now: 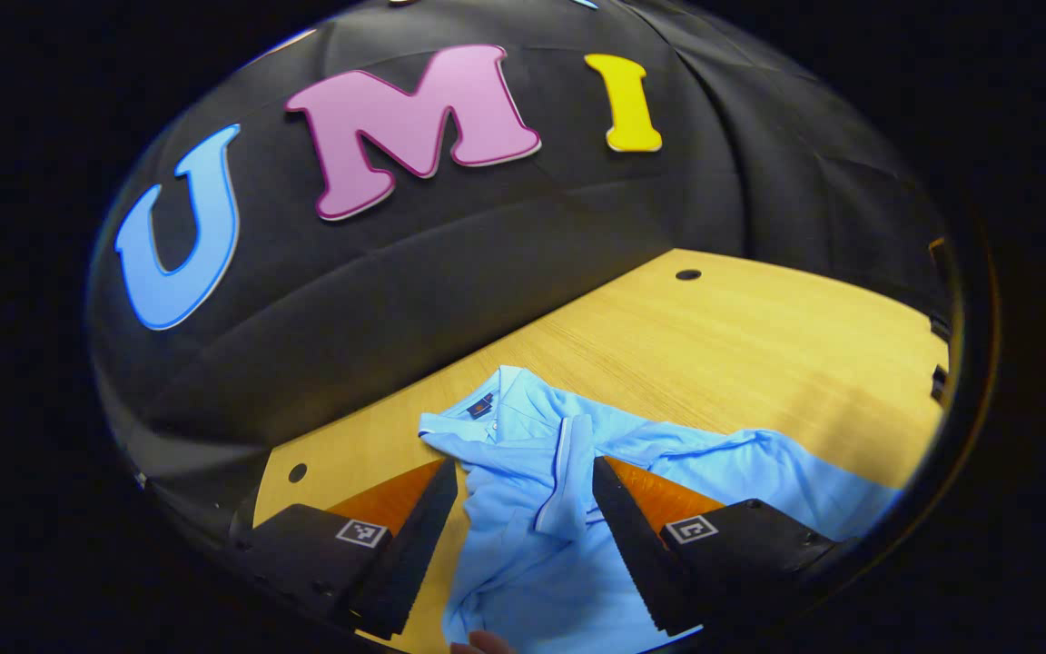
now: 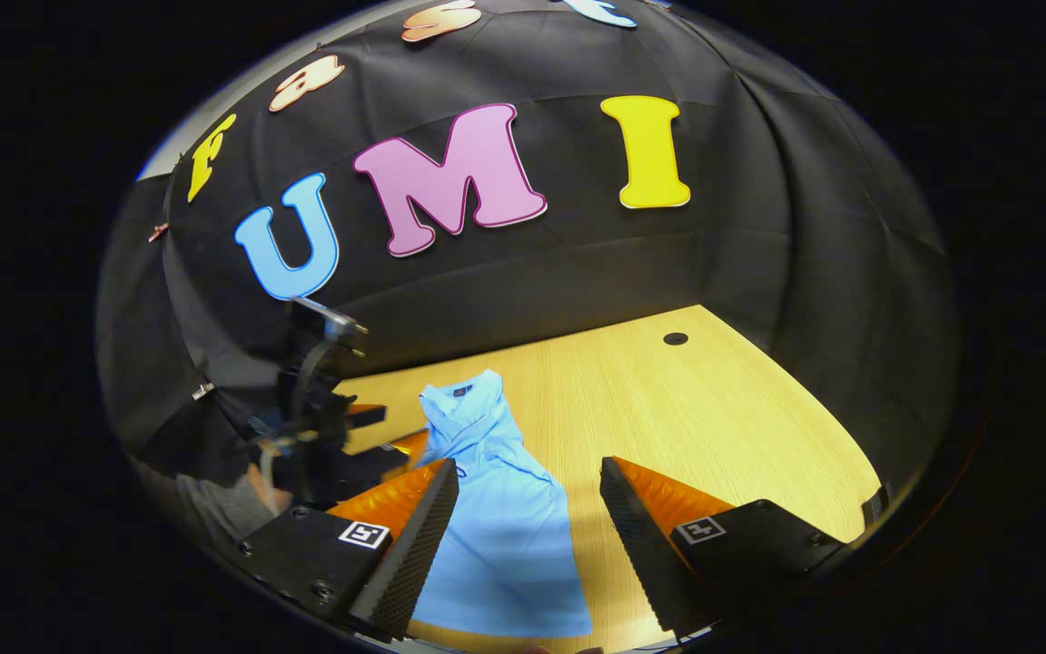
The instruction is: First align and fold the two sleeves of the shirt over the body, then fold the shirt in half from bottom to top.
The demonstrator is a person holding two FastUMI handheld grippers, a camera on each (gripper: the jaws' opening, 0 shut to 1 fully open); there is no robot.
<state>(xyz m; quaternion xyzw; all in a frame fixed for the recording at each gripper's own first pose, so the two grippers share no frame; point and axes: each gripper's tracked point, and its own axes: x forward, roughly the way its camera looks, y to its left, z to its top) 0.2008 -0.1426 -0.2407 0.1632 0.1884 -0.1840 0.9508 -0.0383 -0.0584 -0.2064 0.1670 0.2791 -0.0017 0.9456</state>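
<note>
A light blue polo shirt (image 1: pixel 532 509) lies flat on a wooden table (image 1: pixel 759 345), its collar (image 1: pixel 487 418) toward the table's far edge, where the black cloth wall rises. In the left gripper view, the left gripper (image 1: pixel 523 536) hovers above the shirt's chest with its jaws spread wide and nothing between them. One sleeve (image 1: pixel 759 463) spreads out to the side, rumpled, toward the table's right edge.

In the right gripper view, the right gripper (image 2: pixel 527 545) also hangs wide open and empty above the shirt's lower body. The left gripper, with a hand holding it, shows farther off at the left of that view.

The shirt looks thin, soft and limp. It will likely sag and wrinkle when lifted, so pinching the sleeve at its cuff edge seems wise.

Two small dark holes (image 1: pixel 688 274) mark the table, one near the far corner. Nothing else sits on the table to block a fold.
</note>
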